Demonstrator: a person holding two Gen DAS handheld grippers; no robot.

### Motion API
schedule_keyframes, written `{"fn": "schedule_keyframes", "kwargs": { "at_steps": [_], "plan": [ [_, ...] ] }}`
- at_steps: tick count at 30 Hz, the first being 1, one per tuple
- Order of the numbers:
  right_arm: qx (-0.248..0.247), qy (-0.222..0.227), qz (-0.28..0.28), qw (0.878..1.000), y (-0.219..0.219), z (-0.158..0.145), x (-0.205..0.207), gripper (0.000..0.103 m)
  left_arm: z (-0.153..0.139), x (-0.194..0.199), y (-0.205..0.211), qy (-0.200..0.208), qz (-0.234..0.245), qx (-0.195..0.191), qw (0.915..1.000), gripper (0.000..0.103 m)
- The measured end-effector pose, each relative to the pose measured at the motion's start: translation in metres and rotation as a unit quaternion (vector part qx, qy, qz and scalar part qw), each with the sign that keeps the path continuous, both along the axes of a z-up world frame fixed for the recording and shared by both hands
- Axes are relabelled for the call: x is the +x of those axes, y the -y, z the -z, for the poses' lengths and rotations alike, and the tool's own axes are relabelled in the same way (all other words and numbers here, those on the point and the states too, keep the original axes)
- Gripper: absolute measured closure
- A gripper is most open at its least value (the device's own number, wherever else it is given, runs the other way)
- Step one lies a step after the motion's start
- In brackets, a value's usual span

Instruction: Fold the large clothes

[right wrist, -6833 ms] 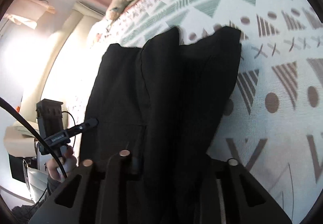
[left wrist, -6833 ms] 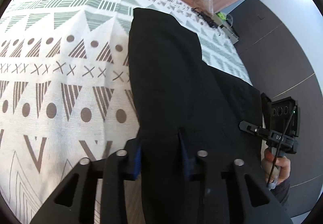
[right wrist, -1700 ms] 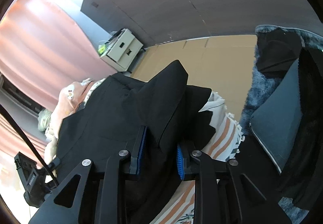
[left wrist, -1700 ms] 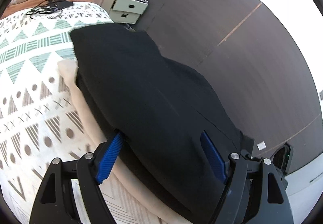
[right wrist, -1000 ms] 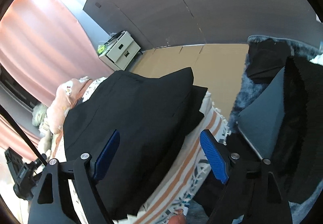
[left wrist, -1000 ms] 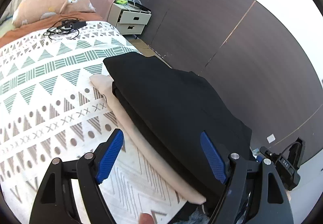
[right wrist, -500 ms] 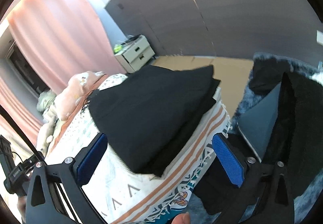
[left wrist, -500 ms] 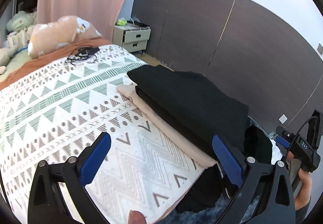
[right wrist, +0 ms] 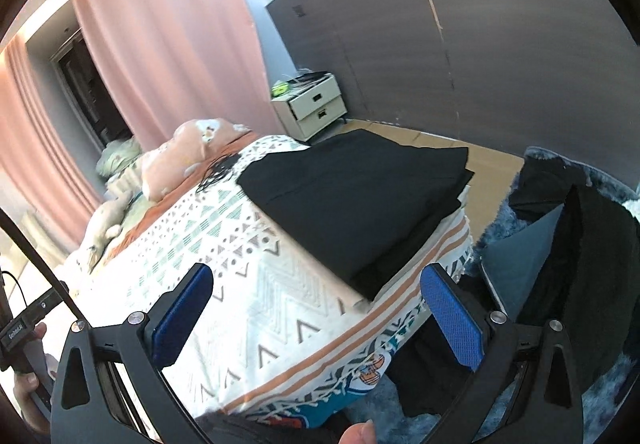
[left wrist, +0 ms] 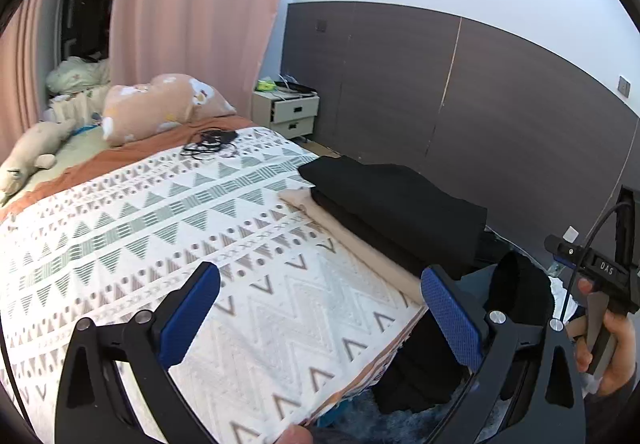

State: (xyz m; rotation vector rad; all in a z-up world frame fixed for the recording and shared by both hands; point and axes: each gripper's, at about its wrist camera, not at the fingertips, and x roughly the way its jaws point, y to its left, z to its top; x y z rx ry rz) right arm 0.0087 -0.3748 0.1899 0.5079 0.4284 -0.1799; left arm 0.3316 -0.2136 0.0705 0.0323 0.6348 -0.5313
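Hovering with jaws spread wide and holding nothing, the left gripper (left wrist: 320, 308) and right gripper (right wrist: 318, 308) are facing the folded black garment (right wrist: 356, 204), which is lying beyond both sets of fingertips on a beige garment (left wrist: 360, 244) at the bed (left wrist: 168, 204) corner. Judged risk: the stack is overhanging and may be slipping floorward. Dark clothes (right wrist: 580, 244) beyond the right fingers are staying indistinct.

The black garment (left wrist: 394, 200) you handled lay folded flat into a thick rectangular stack at the corner of the bed (left wrist: 248, 304). It rested on a folded beige garment (left wrist: 360, 244), whose long edge protruded beside it.
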Motion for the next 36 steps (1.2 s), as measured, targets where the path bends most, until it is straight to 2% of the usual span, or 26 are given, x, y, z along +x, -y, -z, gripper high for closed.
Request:
{"fn": "schedule_keyframes", "kwargs": {
  "at_steps": [6, 16, 26, 36],
  "plan": [
    [-0.023, 0.011, -0.029, 0.999, -0.027, -0.005, -0.017, 0.000, -0.008, -0.041, -0.045, 0.027, -0.036, -0.015, 0.9989, 0.000],
    [-0.052, 0.034, -0.078, 0.995, -0.054, 0.000, -0.048, 0.000, -0.011, -0.117, -0.111, 0.060, -0.103, -0.049, 0.9917, 0.000],
    [-0.077, 0.054, -0.103, 0.990, -0.065, 0.022, -0.079, 0.000, 0.009, -0.182, -0.138, 0.072, -0.133, -0.042, 0.9876, 0.000],
    [-0.106, 0.067, -0.129, 0.984, -0.090, 0.043, -0.109, 0.000, 0.038, -0.237, -0.141, 0.068, -0.145, -0.032, 0.9865, 0.000]
  ]
}}
